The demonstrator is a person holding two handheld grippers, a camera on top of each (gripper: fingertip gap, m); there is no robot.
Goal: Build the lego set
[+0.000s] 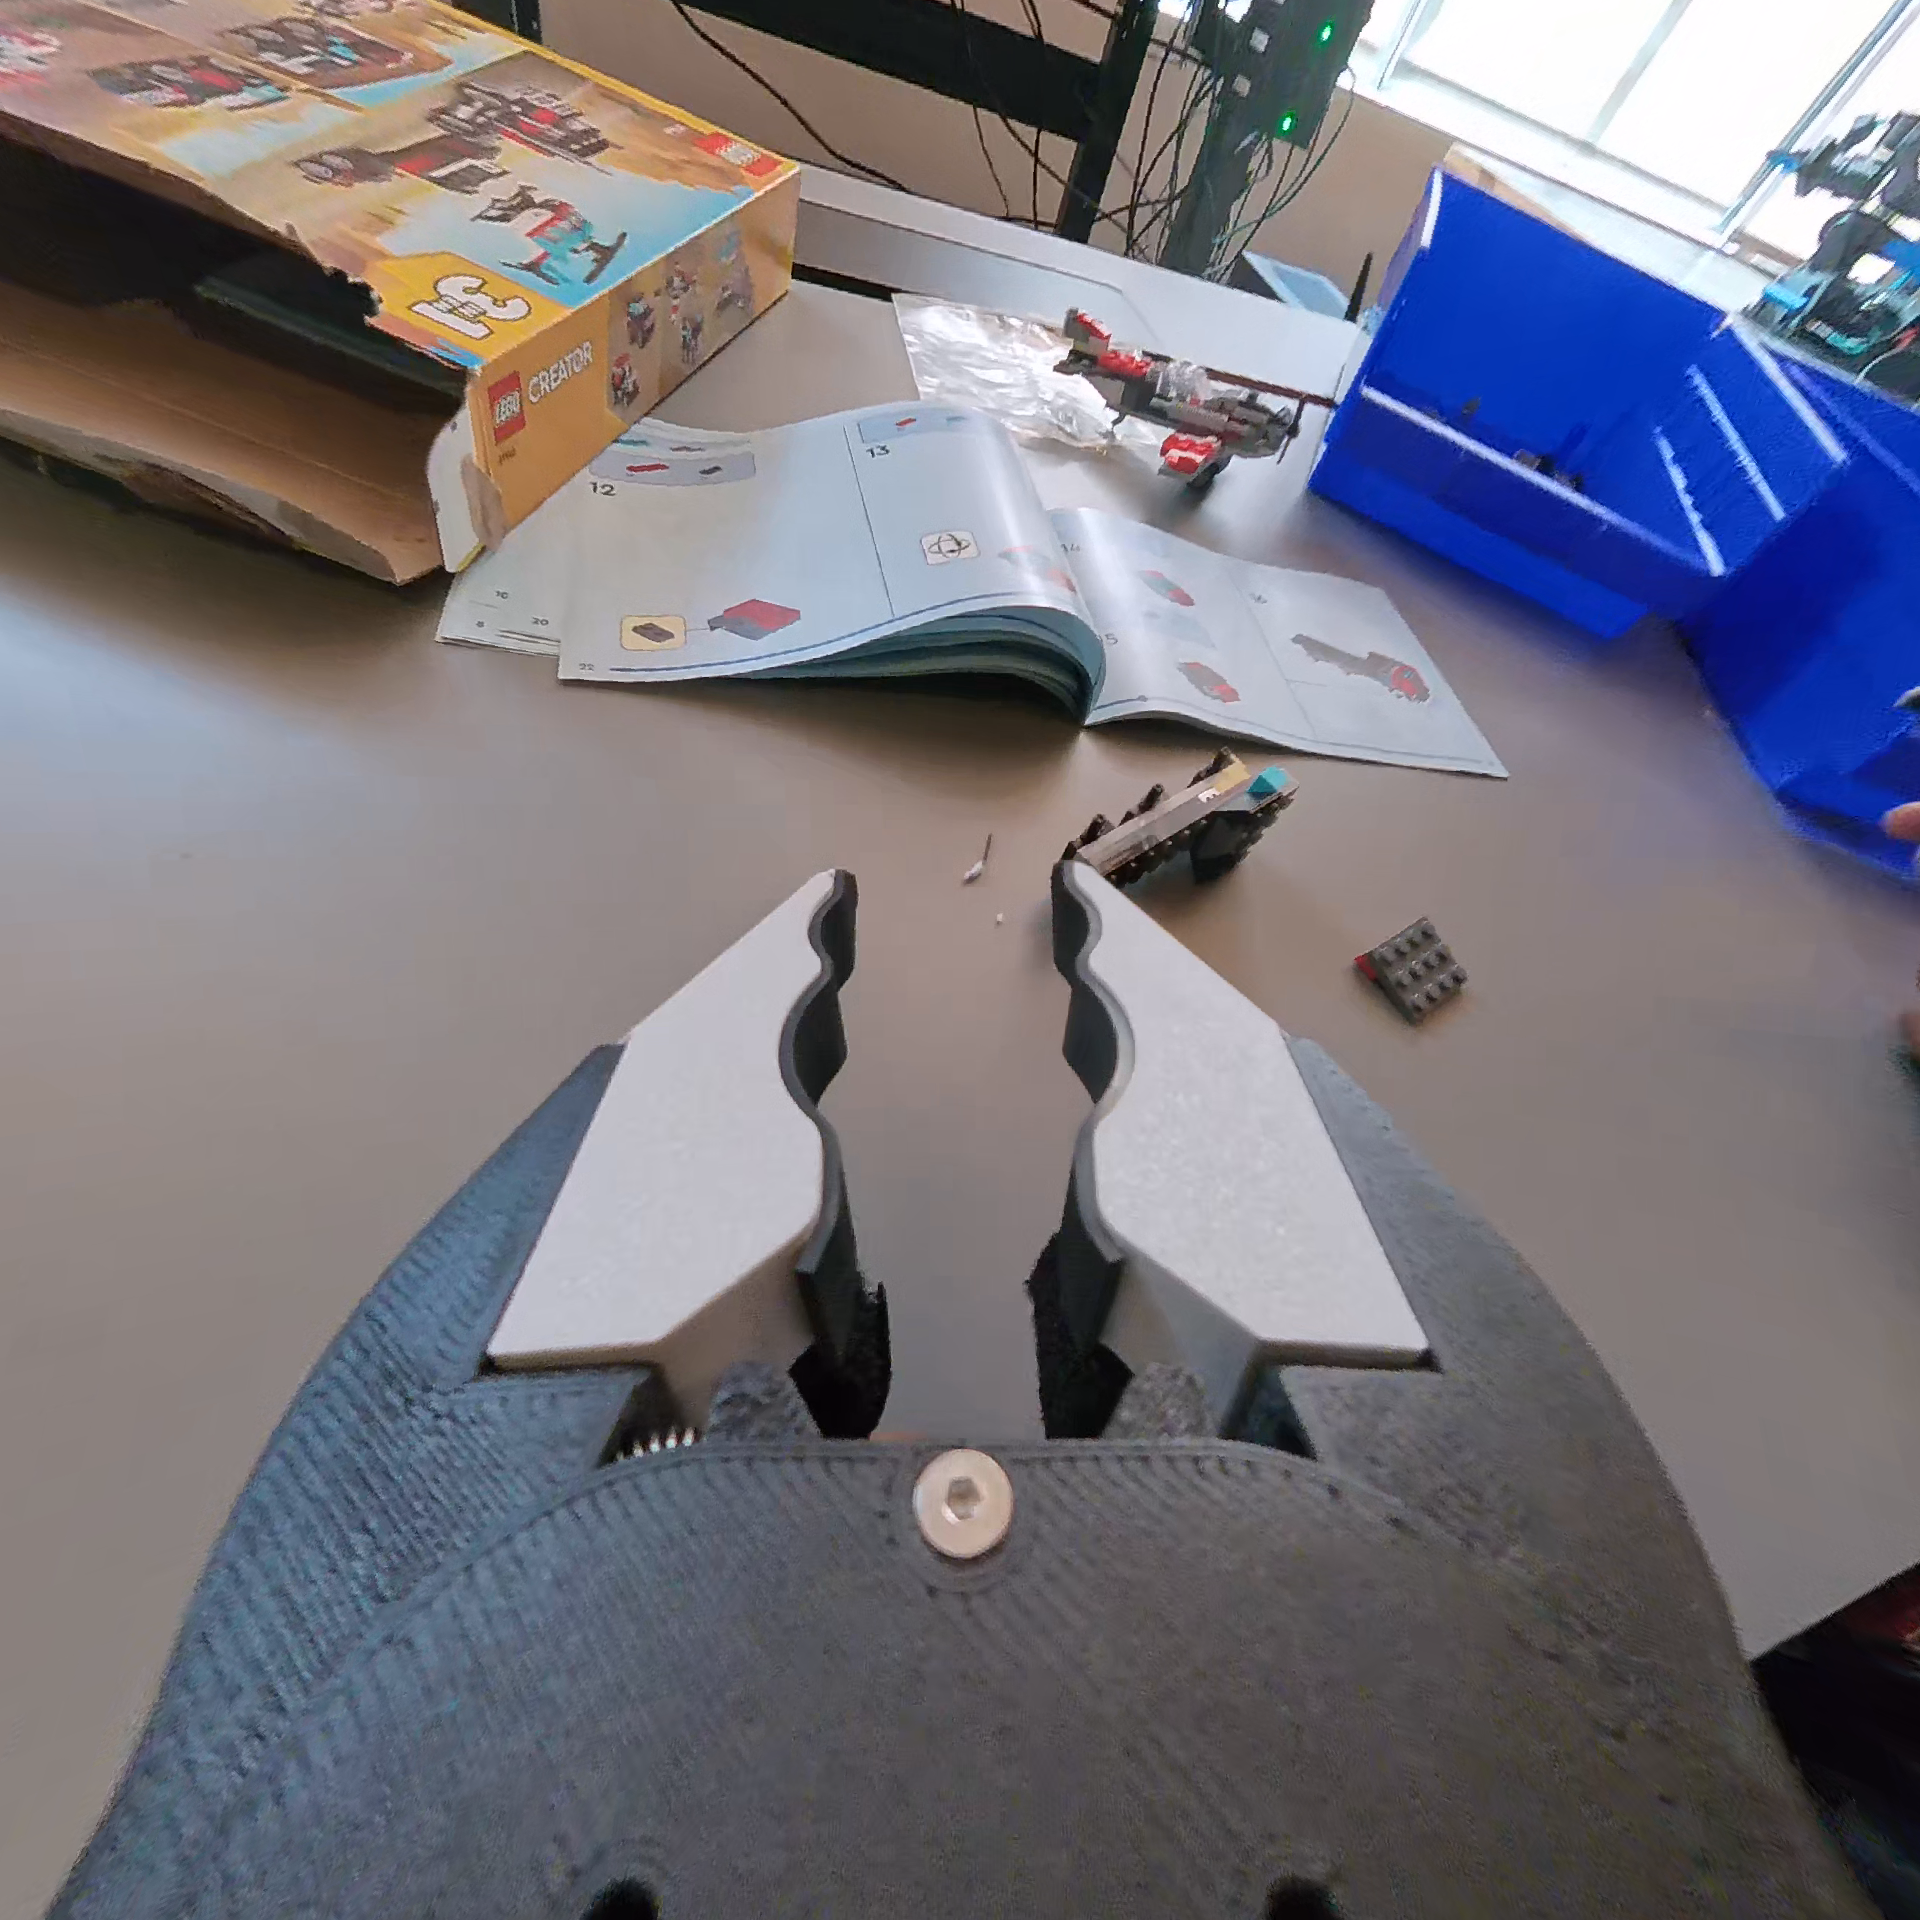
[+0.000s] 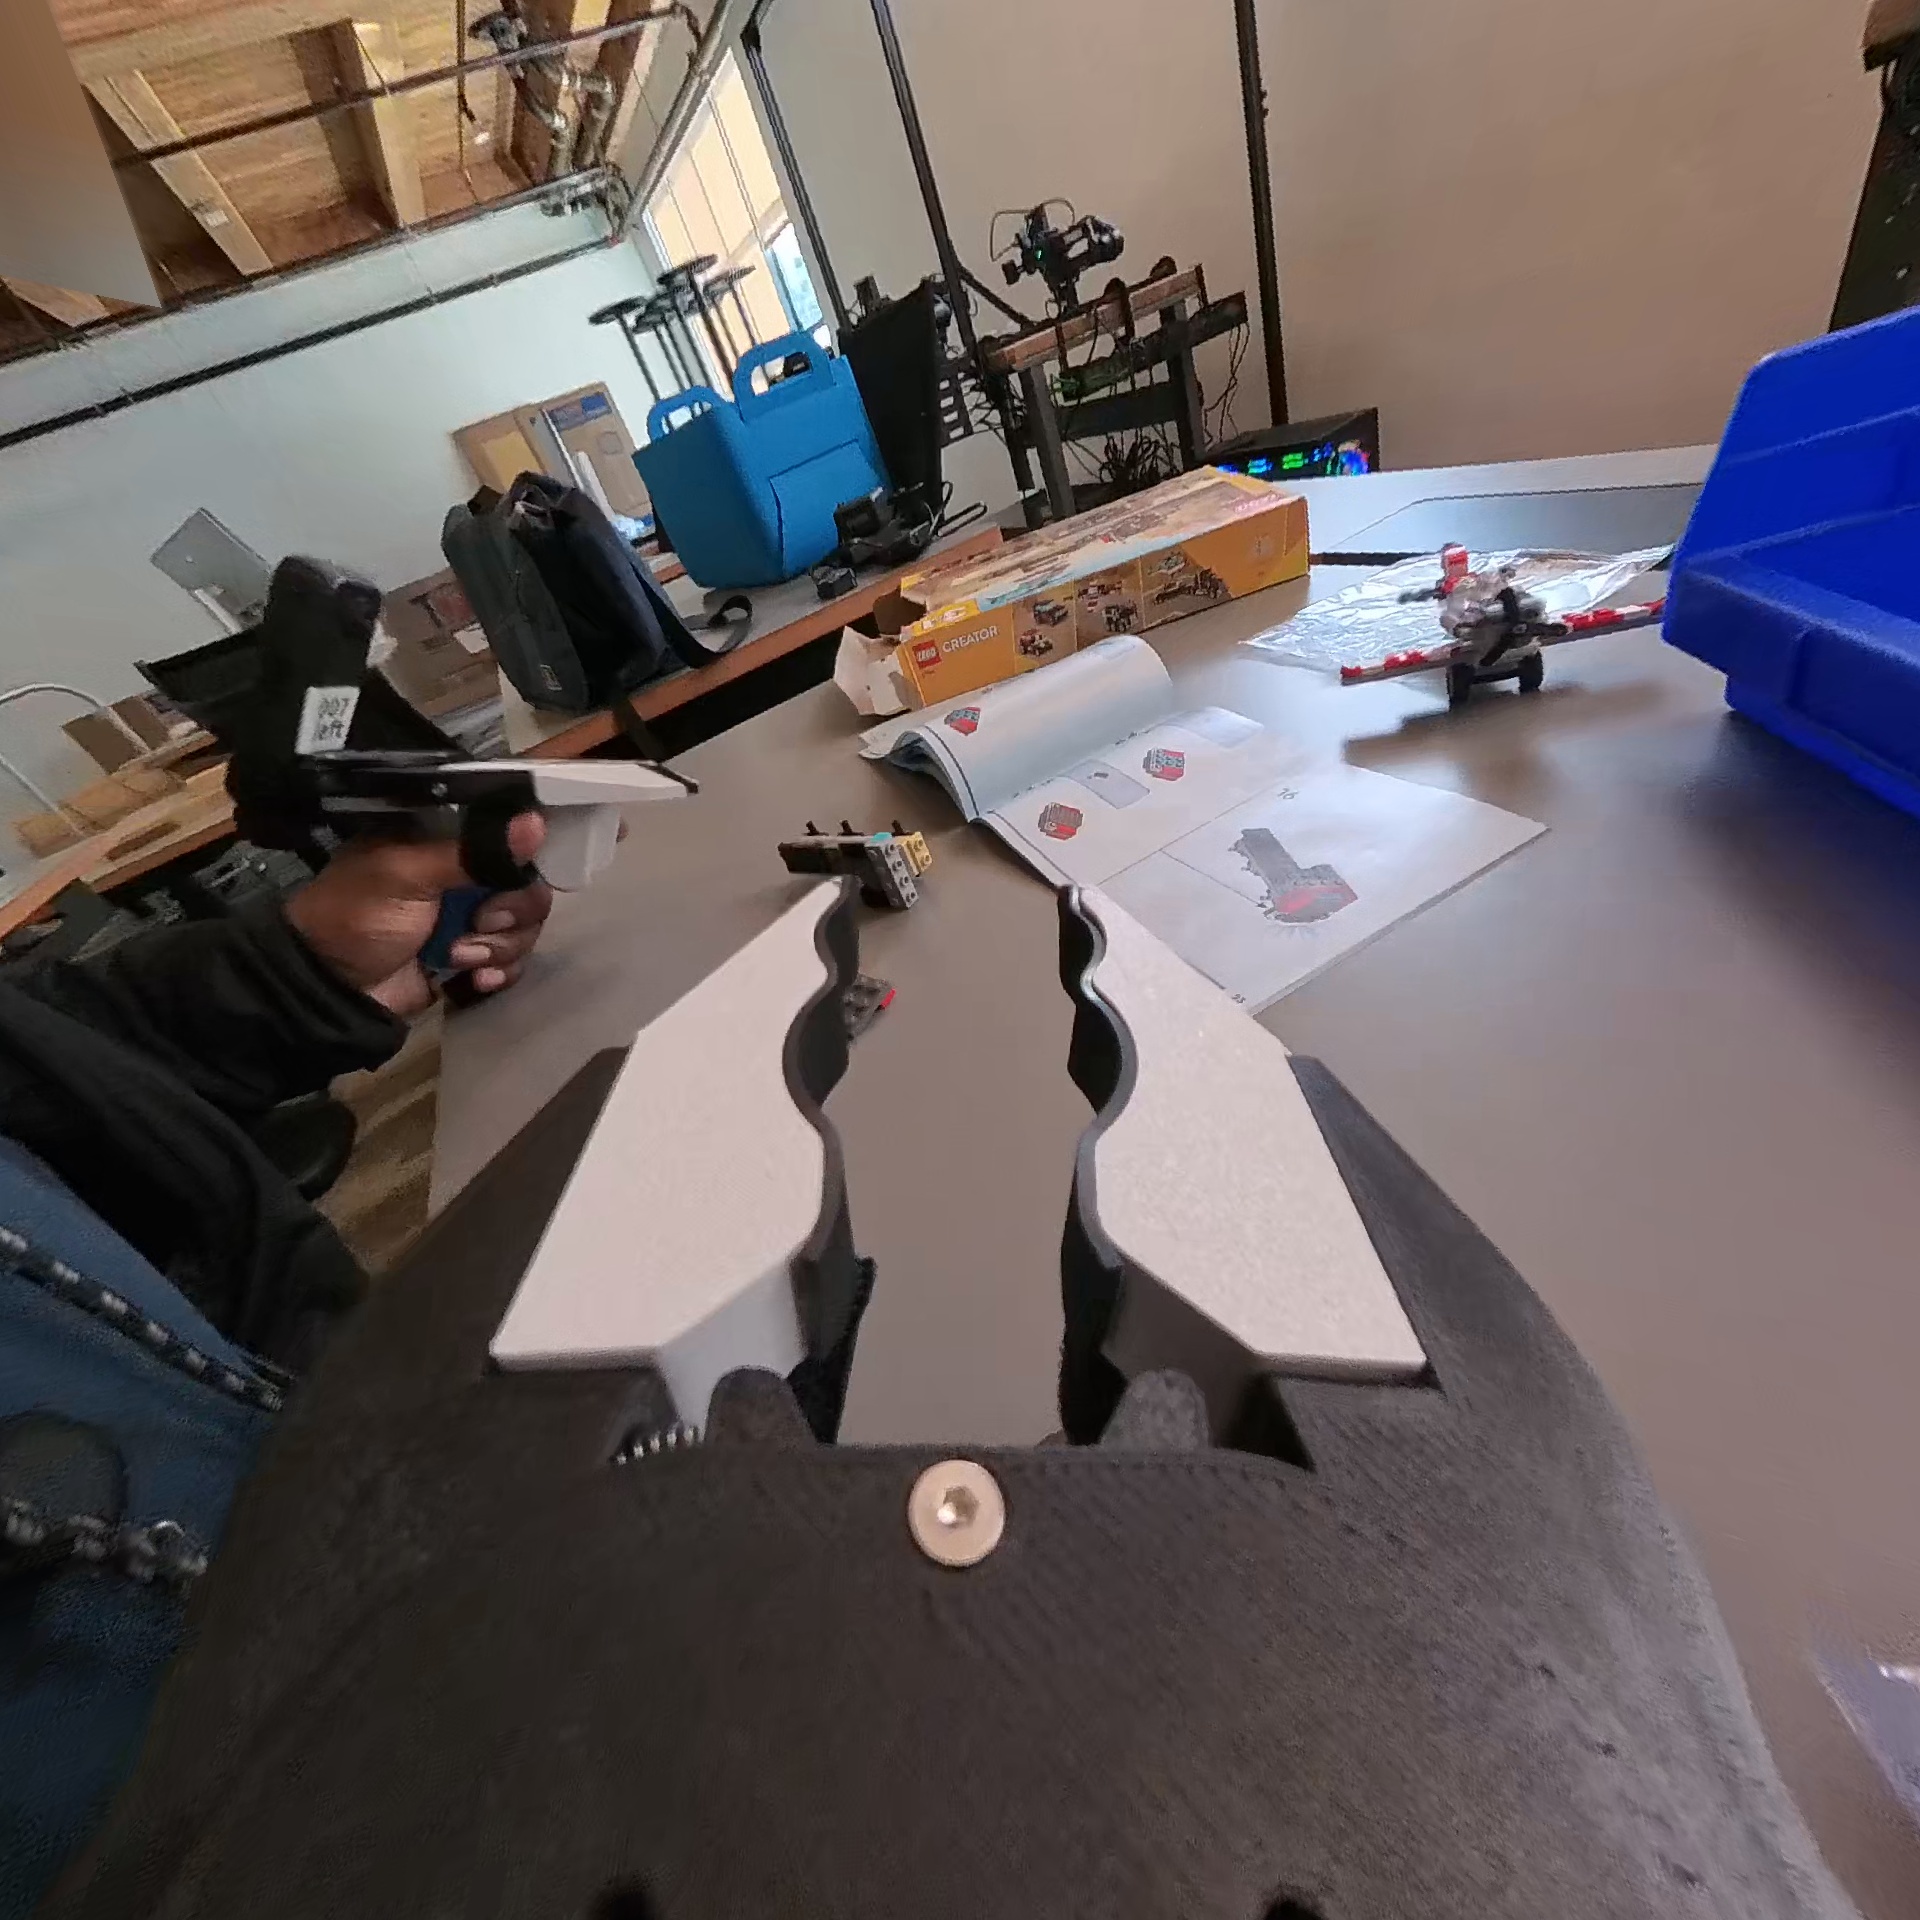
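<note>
A small part-built brick assembly [image 1: 1195, 826], dark with tan and teal pieces, lies on the grey table just beyond my left gripper's right fingertip; it also shows in the right wrist view [image 2: 862, 857]. A small dark studded plate with a red edge [image 1: 1411, 968] lies to its right, and shows partly behind my right gripper's left finger [image 2: 868, 1003]. My left gripper [image 1: 954, 899] is open and empty above the table. My right gripper [image 2: 958, 904] is open and empty. The left gripper, held in a hand, also shows at the left of the right wrist view [image 2: 613, 790].
An open instruction booklet [image 1: 935, 561] lies beyond the pieces, with the torn yellow set box [image 1: 436, 270] to its left. A built red and grey brick plane [image 1: 1184, 410] sits on a clear bag. Blue bins [image 1: 1621, 436] stand at the right. A tiny loose piece [image 1: 977, 860] lies near the left gripper. Across from one pair of fingers to the other is roughly 30 centimetres.
</note>
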